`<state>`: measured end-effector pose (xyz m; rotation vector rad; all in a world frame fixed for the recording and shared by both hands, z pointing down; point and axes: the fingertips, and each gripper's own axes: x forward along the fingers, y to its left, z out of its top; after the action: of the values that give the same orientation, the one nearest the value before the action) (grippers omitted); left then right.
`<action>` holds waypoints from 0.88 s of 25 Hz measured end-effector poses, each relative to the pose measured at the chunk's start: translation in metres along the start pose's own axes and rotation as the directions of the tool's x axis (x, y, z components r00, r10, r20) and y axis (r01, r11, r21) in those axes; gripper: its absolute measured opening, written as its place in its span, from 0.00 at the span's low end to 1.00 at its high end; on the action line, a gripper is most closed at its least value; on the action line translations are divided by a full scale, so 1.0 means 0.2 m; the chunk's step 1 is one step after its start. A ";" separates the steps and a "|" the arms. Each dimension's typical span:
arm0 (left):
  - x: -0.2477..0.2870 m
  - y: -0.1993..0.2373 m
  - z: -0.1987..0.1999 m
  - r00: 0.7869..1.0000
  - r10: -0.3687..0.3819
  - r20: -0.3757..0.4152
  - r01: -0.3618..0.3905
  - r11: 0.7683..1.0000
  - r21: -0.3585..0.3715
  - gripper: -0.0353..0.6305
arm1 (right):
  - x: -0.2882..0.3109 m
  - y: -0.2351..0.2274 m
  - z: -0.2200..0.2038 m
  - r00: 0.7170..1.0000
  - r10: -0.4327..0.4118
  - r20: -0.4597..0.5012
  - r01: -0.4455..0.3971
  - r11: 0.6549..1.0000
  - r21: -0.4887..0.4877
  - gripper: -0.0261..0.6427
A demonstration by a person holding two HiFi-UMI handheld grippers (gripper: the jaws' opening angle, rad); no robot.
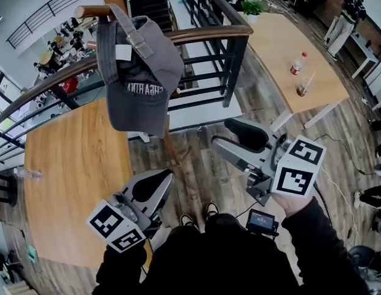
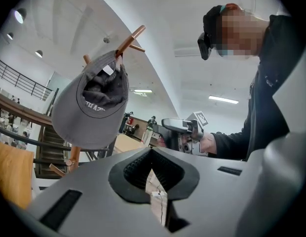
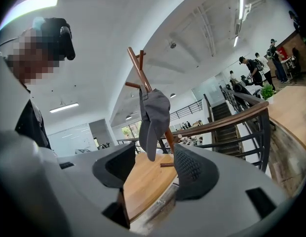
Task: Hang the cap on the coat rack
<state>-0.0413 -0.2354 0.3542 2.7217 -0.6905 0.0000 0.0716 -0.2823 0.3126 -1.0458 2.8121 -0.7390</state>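
A grey cap [image 1: 141, 72] hangs by its back strap from a wooden peg [image 1: 92, 11] of the coat rack, crown down and lettering facing me. In the left gripper view the cap [image 2: 89, 112] hangs from the rack's upper pegs [image 2: 128, 41]. In the right gripper view the cap [image 3: 154, 117] hangs against the pole [image 3: 138, 68], beyond the jaws. My right gripper [image 1: 222, 134] stands open below and right of the cap, well apart from it, with nothing between its pads [image 3: 192, 172]. My left gripper [image 1: 169, 176] is lower left, shut and empty [image 2: 153, 181].
A dark railing [image 1: 209, 32] with a wooden handrail curves behind the rack, with stairs beyond. A wooden table [image 1: 74, 183] lies at the left. Another table [image 1: 289, 42] at the right bears a bottle [image 1: 297, 63] and a glass [image 1: 303, 88]. A plant [image 1: 252, 6] stands at the back.
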 end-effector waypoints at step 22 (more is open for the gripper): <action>0.10 -0.14 -0.08 0.994 -0.101 -0.038 0.101 0.995 0.006 0.06 | -0.21 0.09 -0.39 0.990 0.001 -0.139 -0.009 0.998 -0.062 0.07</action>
<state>-0.0105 -0.2168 0.3621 2.7534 -0.5428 0.0298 0.0764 -0.2112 0.3681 -1.0343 2.9718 -0.7563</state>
